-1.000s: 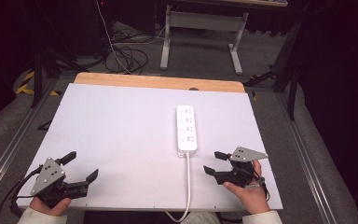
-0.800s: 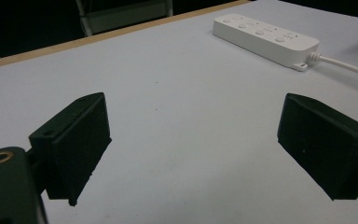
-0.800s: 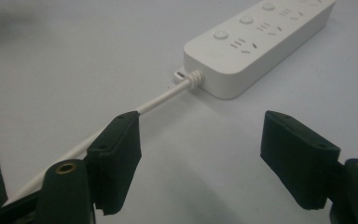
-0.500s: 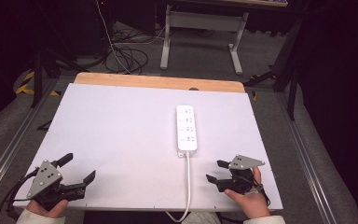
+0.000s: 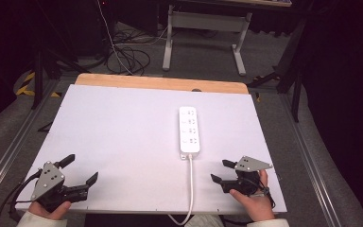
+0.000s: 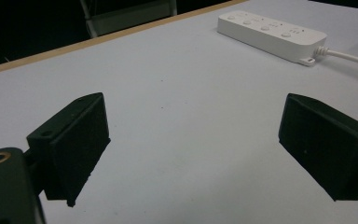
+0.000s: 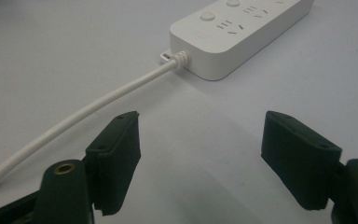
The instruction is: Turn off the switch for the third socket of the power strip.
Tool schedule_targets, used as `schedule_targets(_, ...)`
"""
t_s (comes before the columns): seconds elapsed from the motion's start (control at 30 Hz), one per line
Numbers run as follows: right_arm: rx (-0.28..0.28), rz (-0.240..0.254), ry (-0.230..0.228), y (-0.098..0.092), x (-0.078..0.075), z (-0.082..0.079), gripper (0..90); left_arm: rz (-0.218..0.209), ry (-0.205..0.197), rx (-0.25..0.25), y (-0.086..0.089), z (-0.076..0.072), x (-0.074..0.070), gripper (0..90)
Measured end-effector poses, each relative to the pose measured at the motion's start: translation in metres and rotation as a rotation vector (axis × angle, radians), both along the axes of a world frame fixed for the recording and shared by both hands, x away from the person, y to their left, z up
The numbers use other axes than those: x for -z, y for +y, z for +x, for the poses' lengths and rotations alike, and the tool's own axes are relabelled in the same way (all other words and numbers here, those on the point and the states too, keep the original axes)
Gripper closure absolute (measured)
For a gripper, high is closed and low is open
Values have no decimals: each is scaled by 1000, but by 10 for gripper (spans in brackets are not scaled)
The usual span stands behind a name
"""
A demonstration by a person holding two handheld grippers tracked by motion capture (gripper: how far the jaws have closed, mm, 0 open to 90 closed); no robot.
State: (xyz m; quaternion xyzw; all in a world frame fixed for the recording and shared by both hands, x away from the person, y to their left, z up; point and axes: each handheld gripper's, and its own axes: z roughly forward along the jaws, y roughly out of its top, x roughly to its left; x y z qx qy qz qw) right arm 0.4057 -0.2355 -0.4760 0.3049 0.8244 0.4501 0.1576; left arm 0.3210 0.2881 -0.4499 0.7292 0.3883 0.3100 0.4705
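Observation:
A white power strip [image 5: 189, 129] lies lengthwise right of the middle of the white table top [image 5: 123, 132]; its white cable [image 5: 190, 189] runs off the near edge. My left gripper [image 5: 79, 169] rests at the near left corner, open, nothing between its jaws. My right gripper [image 5: 221, 171] sits at the near right, open and empty, just right of the cable. The left gripper view has the power strip [image 6: 272, 35] far off at upper right beyond the left gripper [image 6: 193, 154]. In the right gripper view the power strip [image 7: 237, 32] and cable [image 7: 84, 112] lie just ahead of the right gripper [image 7: 200, 163].
A wooden strip [image 5: 160, 83] edges the table's far side. Beyond it stand a grey desk frame [image 5: 203, 33] and loose floor cables [image 5: 123, 52]. Metal rails [image 5: 312, 161] run along both sides of the table.
Both grippers have drawn back toward the near edge of the table. The power strip has not moved.

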Motion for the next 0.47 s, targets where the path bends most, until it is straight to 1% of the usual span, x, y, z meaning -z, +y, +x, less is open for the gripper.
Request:
schedule_targets(0.1, 1, -3, 2, 0, 1, 0, 288, 8, -2, -2, 0, 0, 0, 89)
schedule_targets(0.27, 5, 5, -2, 0, 1, 0, 288, 2, 3, 1, 0, 1, 1, 89)
schedule_targets(0.37, 7, 5, 2, 0, 2, 1, 288, -10, -2, 8, 1, 0, 0, 86)
schedule_targets(0.47, 13, 2, -4, -1, 2, 0, 288, -10, -5, 9, 1, 0, 0, 85)
